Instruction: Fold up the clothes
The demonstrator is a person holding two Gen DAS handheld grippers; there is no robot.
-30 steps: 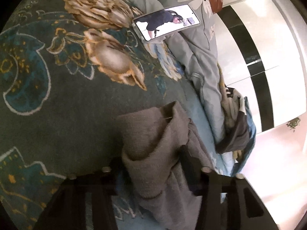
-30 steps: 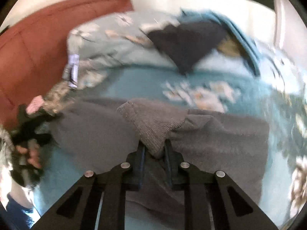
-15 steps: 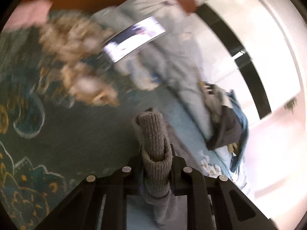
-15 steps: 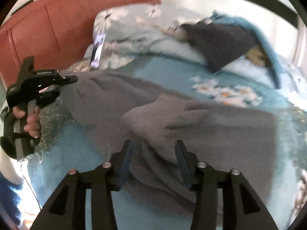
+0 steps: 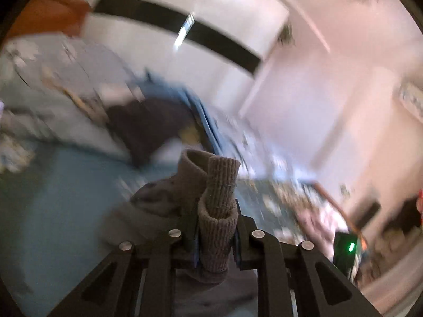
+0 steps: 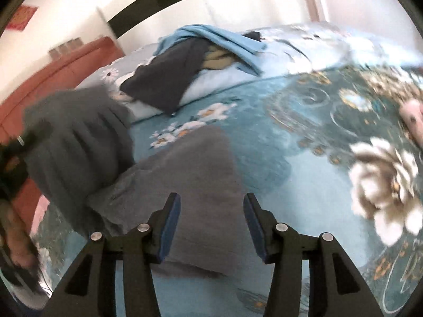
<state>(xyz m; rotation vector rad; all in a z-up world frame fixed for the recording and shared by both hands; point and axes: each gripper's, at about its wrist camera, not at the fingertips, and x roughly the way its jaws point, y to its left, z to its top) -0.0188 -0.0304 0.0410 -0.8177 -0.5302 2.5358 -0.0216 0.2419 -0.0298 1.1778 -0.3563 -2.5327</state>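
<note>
My left tongs [image 5: 215,227] were clamped on the ribbed cuff [image 5: 220,200] of the grey sweater [image 6: 185,185], the cuff standing up between the two fingers while the sleeve [image 6: 79,137] hung raised at the left of the bed [image 6: 264,137]. That view was badly blurred. The sweater's body lay flat on the teal floral cover, near me and left of centre, reaching under my right tongs [image 6: 211,227]. Those were spread wide with nothing between the blue pads [image 6: 169,227], poised just above the grey cloth; I could not tell if they touched it. Farther off, a dark garment [image 6: 169,79] and a light blue one [image 6: 219,39] were heaped on the pillows. A red headboard [image 6: 53,71] stood at the far left.
</note>
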